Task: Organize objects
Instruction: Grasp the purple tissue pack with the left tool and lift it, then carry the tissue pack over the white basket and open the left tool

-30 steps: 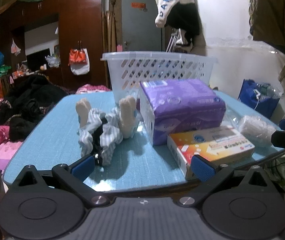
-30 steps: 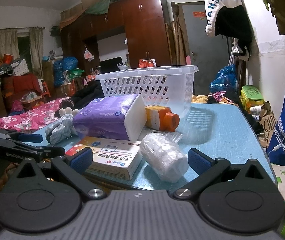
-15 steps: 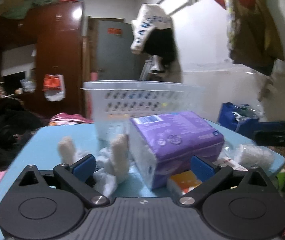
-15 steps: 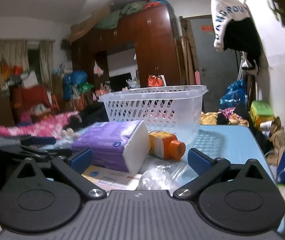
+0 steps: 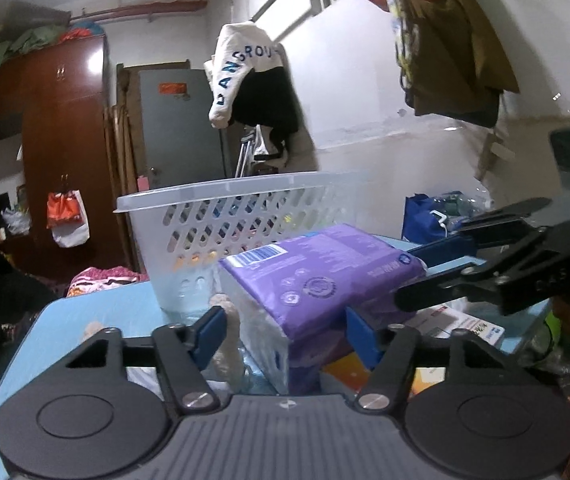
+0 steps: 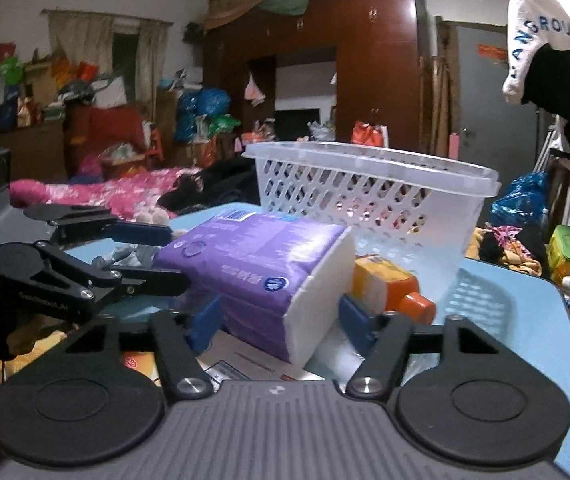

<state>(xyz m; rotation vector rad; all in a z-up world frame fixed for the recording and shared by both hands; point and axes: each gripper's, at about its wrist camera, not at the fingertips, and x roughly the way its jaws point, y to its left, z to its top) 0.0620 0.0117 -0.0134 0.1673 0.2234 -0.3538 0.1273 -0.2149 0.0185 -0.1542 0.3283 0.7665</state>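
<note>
The purple tissue pack point(image 5: 317, 280) sits on the blue table point(image 5: 97, 312) just in front of the white perforated basket point(image 5: 245, 220), propped on a flat printed box point(image 6: 245, 364) with an orange bottle point(image 6: 389, 284) beside it. The left gripper point(image 5: 285, 328) and the right gripper point(image 6: 277, 320) each straddle one end of the pack, jaws closing, pads at its sides though firm contact is unclear. The pack looks light, soft and squashy in slippery film, so gripping both short ends seems best.
</note>
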